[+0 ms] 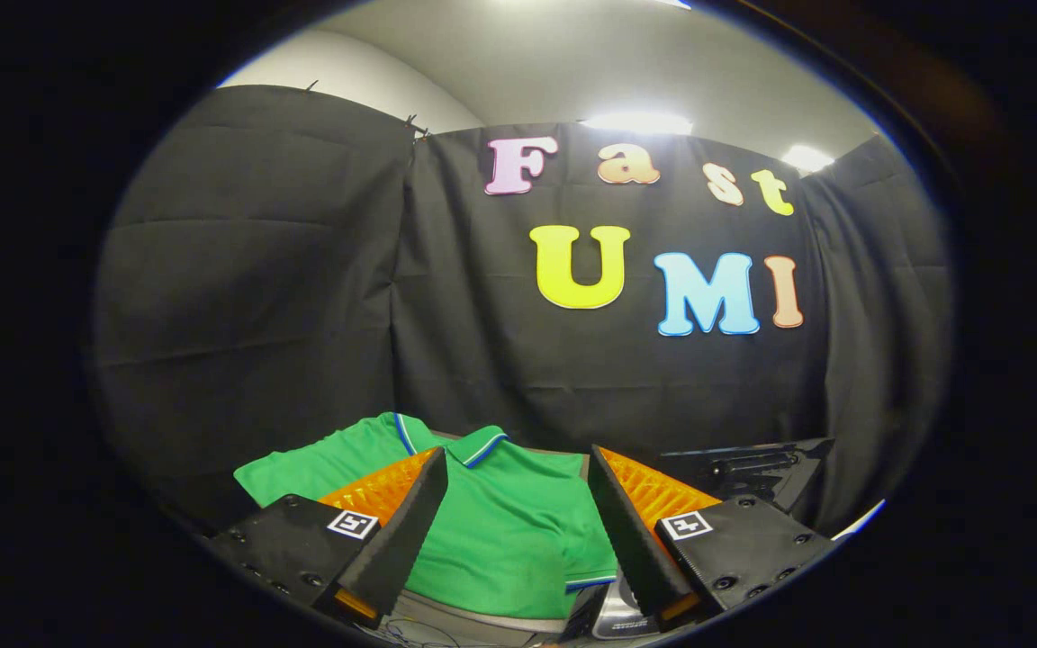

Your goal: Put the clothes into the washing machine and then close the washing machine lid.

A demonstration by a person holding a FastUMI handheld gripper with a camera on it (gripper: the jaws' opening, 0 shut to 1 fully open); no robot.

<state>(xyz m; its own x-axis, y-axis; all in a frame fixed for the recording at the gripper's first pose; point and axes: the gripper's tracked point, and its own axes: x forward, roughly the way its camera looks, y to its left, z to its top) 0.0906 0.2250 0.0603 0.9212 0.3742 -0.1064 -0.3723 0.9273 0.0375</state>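
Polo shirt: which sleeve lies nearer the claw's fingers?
The sleeve with the hem stripe, beside one finger of the open claw; the polo shirt's other sleeve spreads farther off.

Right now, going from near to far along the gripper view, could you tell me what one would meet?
The gripper, fingers open and touching nothing → the green polo shirt lying between and just ahead of them → its collar at the far end → the black cloth wall beyond.

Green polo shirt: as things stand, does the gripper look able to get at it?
Probably yes. The gripper is open, its fingers spread wide, and the green polo shirt lies flat just ahead, showing between them. Nothing visible sits between fingers and cloth.
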